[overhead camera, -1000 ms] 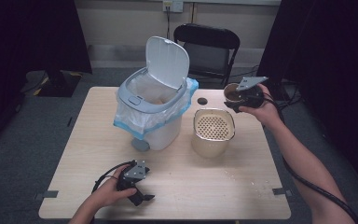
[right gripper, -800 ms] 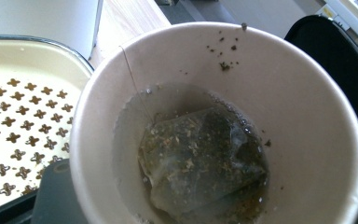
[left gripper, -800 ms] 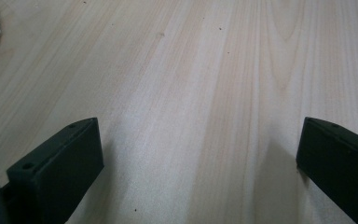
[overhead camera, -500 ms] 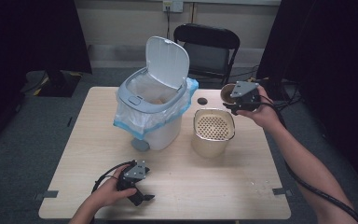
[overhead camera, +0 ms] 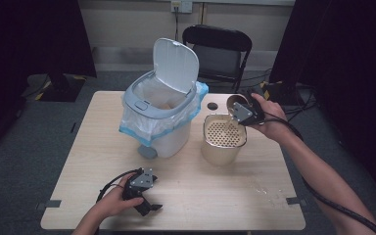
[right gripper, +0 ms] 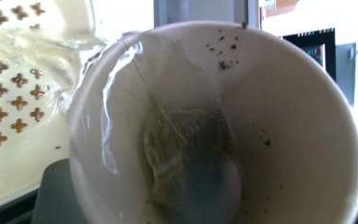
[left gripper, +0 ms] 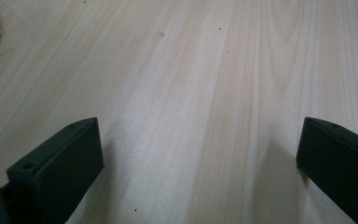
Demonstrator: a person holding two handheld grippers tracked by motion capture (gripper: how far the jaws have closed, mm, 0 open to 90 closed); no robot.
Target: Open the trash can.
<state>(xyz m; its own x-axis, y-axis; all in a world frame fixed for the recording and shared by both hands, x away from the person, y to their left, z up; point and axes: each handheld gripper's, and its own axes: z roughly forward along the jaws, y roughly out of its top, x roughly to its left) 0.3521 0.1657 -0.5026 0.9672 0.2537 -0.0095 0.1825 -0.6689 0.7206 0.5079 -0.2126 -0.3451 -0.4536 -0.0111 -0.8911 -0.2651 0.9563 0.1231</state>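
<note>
The bin (overhead camera: 159, 120) stands lid-up beside the strainer pot (overhead camera: 223, 139). Your right gripper (overhead camera: 240, 108) clamps the tilted paper cup (right gripper: 219, 126) over it — liquid pouring, teabag (right gripper: 186, 154) left inside (binning remains). Left gripper (overhead camera: 144, 196) rests wide-jawed, empty.

A light wooden counter (overhead camera: 215, 196) holds a white trash bin (overhead camera: 159, 125) with its lid up, a tan strainer pot (overhead camera: 223, 144) beside it, and a small dark lid (overhead camera: 212, 105) behind.
</note>
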